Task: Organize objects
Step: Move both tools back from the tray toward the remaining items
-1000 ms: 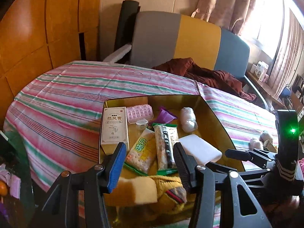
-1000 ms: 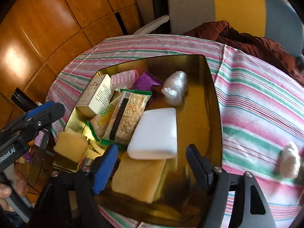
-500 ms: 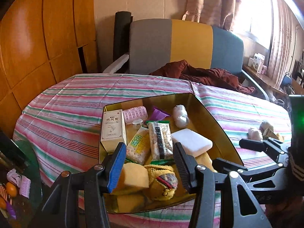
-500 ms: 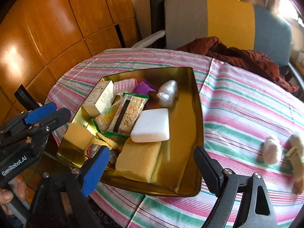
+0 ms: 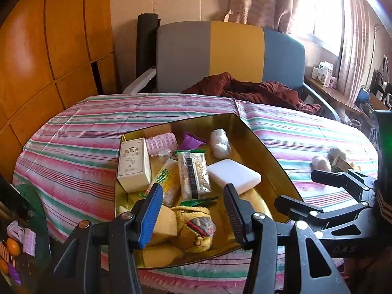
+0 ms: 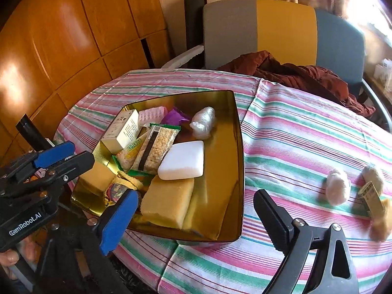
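A gold tray (image 6: 235, 127) (image 5: 267, 144) on the striped table holds a white box (image 5: 133, 161), a pink roller (image 5: 160, 143), snack packs (image 5: 193, 174), a white block (image 6: 182, 160), a plastic-wrapped lump (image 6: 203, 122), yellow sponges (image 6: 166, 201) and a yellow cloth (image 5: 196, 225). My left gripper (image 5: 193, 216) is open and empty above the tray's near end. My right gripper (image 6: 196, 220) is open and empty over the tray's near right corner. Two fluffy lumps (image 6: 338, 187) and a small pack (image 6: 372, 198) lie on the cloth to the right.
A grey, yellow and blue chair (image 5: 230, 54) with a dark red garment (image 5: 250, 90) stands behind the table. Wooden panels (image 5: 49, 36) are on the left. A low shelf (image 5: 17, 240) with small items is at the left edge.
Both grippers have pulled back and up from the tray, so more of the table shows. The right gripper's jaws have opened wider. Nothing was picked up.
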`<state>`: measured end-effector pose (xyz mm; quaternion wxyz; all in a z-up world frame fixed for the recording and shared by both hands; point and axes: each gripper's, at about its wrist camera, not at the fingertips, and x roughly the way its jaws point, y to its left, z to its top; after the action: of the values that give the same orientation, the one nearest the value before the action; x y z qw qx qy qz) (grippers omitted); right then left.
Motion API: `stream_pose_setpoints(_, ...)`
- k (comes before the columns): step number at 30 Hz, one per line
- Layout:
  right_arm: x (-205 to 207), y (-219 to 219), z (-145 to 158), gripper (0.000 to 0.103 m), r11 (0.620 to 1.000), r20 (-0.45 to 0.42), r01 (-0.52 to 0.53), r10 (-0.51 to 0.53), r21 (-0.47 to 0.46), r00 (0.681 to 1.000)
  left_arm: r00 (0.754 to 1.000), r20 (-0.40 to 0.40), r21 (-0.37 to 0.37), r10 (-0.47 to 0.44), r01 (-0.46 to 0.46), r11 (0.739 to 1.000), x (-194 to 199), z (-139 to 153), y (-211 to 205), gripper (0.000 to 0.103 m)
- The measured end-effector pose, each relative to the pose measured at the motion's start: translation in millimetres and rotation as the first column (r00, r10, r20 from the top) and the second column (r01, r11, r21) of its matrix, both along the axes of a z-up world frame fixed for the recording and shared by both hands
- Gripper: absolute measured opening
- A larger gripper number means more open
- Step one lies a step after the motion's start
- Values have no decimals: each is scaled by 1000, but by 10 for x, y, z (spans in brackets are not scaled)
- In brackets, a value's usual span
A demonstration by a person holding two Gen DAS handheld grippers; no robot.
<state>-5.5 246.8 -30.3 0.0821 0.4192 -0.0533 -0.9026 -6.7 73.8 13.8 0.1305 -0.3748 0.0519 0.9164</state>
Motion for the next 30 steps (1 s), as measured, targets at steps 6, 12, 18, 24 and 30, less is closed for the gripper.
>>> stream_pose_setpoints(6,32,65,3,99,1000,-6,20,-20,4,1000,1000,6,-1,-24,24,1000,22,-7,60,52)
stream_pose_setpoints(12,62,175,7,103,998,-13,57,-56,11,998,999,16,3,-50,50,999,36,-20,126,52)
stream_pose_setpoints(18,72,300,-39,103,996,1,92,-92,9,996,997,28,1,-71,71,997,41,-43,194,52)
stream_pose_setpoints(24,111,483,-68,103,990,11,138,-138,5,990,995,31,-1,-96,96,995,44,-42,281,52)
stream_pose_setpoints(30,201,824,-111,103,975,29,221,-221,6,975,990,25,-5,-139,139,990,47,-8,425,52)
